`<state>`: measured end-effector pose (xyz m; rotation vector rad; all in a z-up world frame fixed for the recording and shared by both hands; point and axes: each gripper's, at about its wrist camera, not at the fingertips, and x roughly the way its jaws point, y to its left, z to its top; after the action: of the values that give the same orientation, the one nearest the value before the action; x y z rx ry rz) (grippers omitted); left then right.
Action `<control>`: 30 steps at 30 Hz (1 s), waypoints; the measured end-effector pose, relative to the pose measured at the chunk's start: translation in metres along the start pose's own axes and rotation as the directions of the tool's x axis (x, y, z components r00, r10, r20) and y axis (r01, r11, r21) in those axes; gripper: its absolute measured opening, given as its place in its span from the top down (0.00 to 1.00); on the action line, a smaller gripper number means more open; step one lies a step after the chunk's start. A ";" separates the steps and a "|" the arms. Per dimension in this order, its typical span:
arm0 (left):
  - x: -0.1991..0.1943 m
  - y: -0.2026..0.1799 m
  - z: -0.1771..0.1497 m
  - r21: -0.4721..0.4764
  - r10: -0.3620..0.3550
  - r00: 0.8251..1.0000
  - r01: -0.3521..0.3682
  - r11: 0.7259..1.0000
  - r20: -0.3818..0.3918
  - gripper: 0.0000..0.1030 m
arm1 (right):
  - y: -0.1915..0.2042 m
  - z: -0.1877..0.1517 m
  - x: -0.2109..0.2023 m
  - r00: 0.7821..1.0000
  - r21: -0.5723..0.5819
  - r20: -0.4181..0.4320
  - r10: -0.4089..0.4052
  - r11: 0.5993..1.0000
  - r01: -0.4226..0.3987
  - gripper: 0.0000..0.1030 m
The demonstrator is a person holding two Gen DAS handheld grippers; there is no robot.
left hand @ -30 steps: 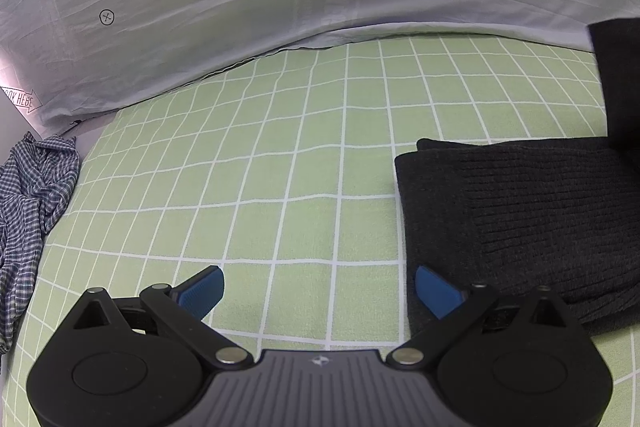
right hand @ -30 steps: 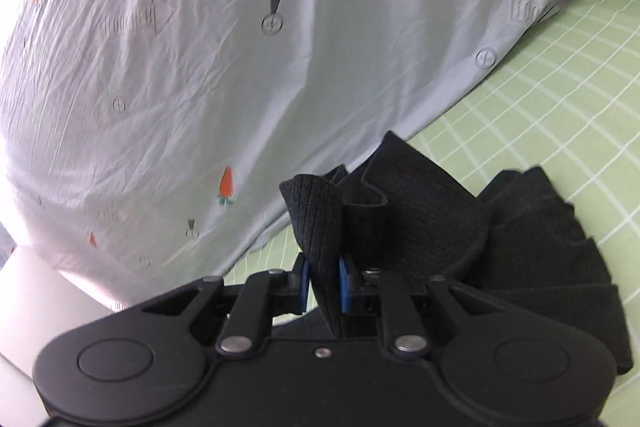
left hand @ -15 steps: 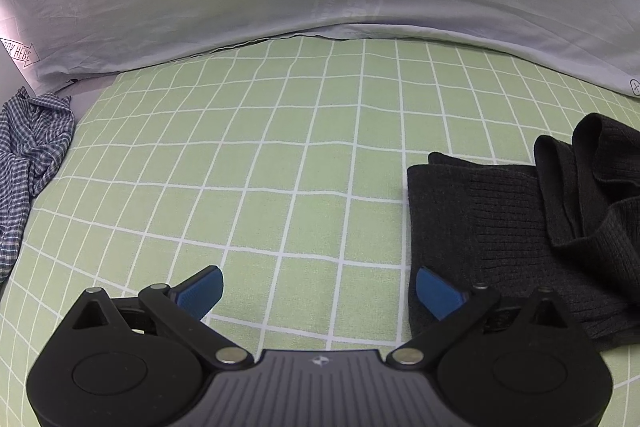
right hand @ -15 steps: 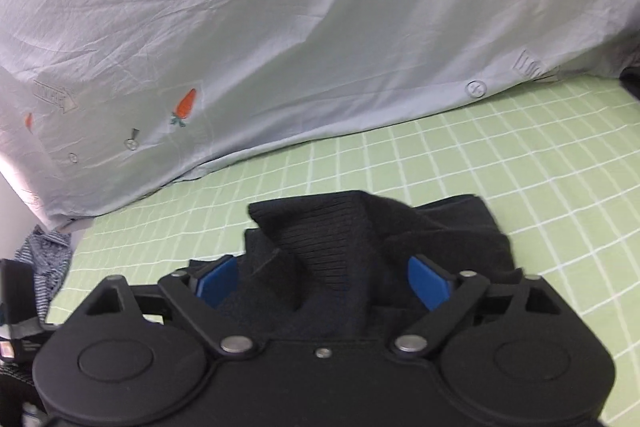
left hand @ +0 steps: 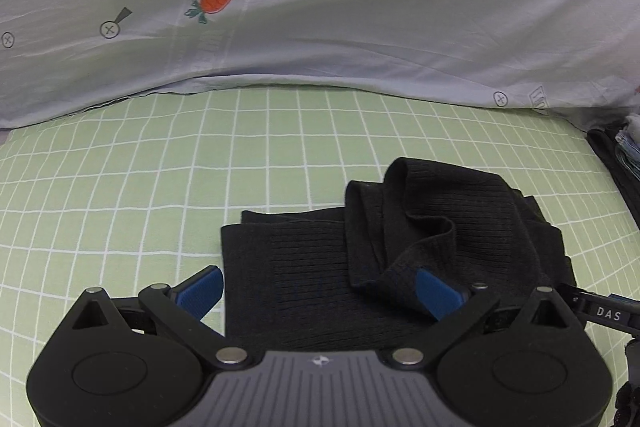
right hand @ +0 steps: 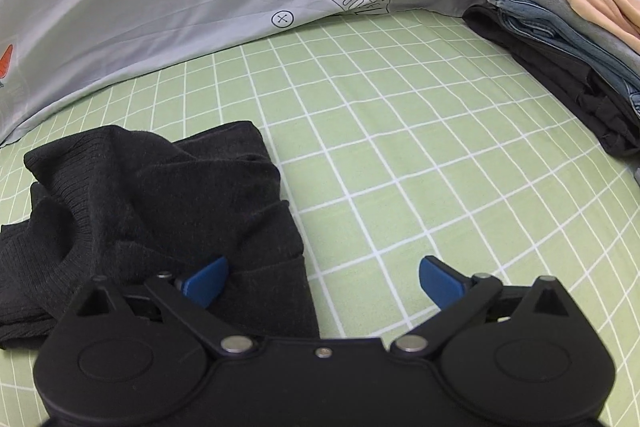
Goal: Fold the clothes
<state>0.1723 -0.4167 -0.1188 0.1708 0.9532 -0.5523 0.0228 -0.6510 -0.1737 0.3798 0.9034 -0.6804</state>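
Green grid-check sheet (left hand: 160, 187) covers the bed, white lines on pale green. Behind it a big pale blue-grey quilt (left hand: 320, 27) is piled up along the far edge, printed with carrots, arrow labels and small crossed circles. Right wrist view: stack of folded clothes (right hand: 568, 39) at the far right of the sheet, dark garment at the bottom, then denim, grey, and a peach piece on top; well apart from the work area. Task item is the black ribbed sweater (left hand: 360, 267), lying on the sheet near the middle, close in front of both grippers. It's partly folded: flat layer underneath, with a loose rumpled flap bunched on top toward its right side, not lying flat. Left gripper (left hand: 316, 291): blue pads spread wide, nothing pinched; it hangs over the sweater's left edge, left pad over bare sheet, right pad over the knit next to the rumpled flap. Right gripper (right hand: 322, 281): jaws opening, about fully apart, no cloth clamped; left pad sits over the sweater's right edge, right pad over bare sheet.
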 end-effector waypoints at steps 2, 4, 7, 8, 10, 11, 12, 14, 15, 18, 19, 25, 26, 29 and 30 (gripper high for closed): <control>0.008 -0.015 0.003 0.033 -0.049 0.999 0.050 0.998 -0.017 0.03 | 0.003 0.000 0.001 1.000 -0.007 -0.004 -0.006 1.000 0.006 0.00; 0.017 -0.023 0.005 0.057 -0.063 0.997 0.065 0.996 -0.037 0.08 | 0.004 0.000 0.001 1.000 -0.009 -0.003 -0.008 1.000 0.008 0.00; 0.032 -0.032 0.007 0.066 -0.070 0.994 0.075 0.995 -0.083 0.19 | 0.002 0.000 0.001 1.000 -0.003 -0.004 -0.002 1.000 0.002 0.00; 0.037 -0.033 0.007 0.062 -0.075 0.992 0.082 0.995 -0.099 0.27 | 0.000 0.000 0.001 1.000 0.002 -0.005 0.001 1.000 -0.001 0.00; 0.043 -0.035 0.006 0.051 -0.083 0.990 0.089 0.995 -0.117 0.37 | -0.001 -0.001 0.001 1.000 0.016 -0.008 0.008 1.000 -0.008 0.00; 0.046 -0.036 0.005 0.047 -0.085 0.989 0.091 0.995 -0.119 0.43 | -0.002 -0.001 0.002 1.000 0.021 -0.010 0.010 1.000 -0.010 0.00; 0.047 -0.037 0.004 0.045 -0.085 0.990 0.091 0.995 -0.114 0.48 | -0.002 -0.002 0.002 1.000 0.024 -0.011 0.012 1.000 -0.012 0.00; 0.047 -0.038 0.003 0.038 -0.104 0.990 0.108 0.993 -0.095 0.83 | -0.002 -0.002 0.002 1.000 0.021 -0.010 0.012 1.000 -0.011 0.00; 0.045 -0.038 0.002 0.036 -0.107 0.991 0.110 0.993 -0.081 0.92 | -0.002 -0.002 0.002 1.000 0.019 -0.010 0.011 1.000 -0.011 0.00; 0.038 -0.039 0.000 0.046 -0.107 0.993 0.109 0.993 -0.044 0.91 | -0.001 -0.001 0.002 1.000 0.007 -0.006 0.005 1.000 -0.005 0.00; 0.035 -0.040 -0.001 0.058 -0.102 0.994 0.104 0.993 -0.032 0.92 | 0.000 -0.001 0.001 1.000 0.003 -0.005 0.002 1.000 -0.002 0.00; 0.011 -0.035 -0.002 0.080 -0.080 0.996 0.077 0.994 0.041 0.92 | 0.005 -0.001 -0.007 1.000 -0.017 0.002 -0.004 1.000 0.004 0.00; 0.008 -0.034 -0.001 0.077 -0.080 0.995 0.076 0.994 0.052 0.92 | 0.005 -0.001 -0.009 1.000 -0.020 0.003 -0.003 1.000 0.003 0.00; -0.004 -0.029 0.002 0.058 -0.076 0.993 0.071 0.996 0.086 0.92 | 0.009 -0.001 -0.015 1.000 -0.037 0.010 0.000 0.999 0.000 0.00; -0.008 -0.027 0.003 0.050 -0.073 0.992 0.068 0.996 0.100 0.92 | 0.012 -0.001 -0.018 1.000 -0.046 0.013 0.002 0.999 -0.001 0.00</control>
<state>0.1565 -0.4381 -0.1075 0.1493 0.8498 -0.6425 0.0222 -0.6350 -0.1596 0.3345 0.9044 -0.6590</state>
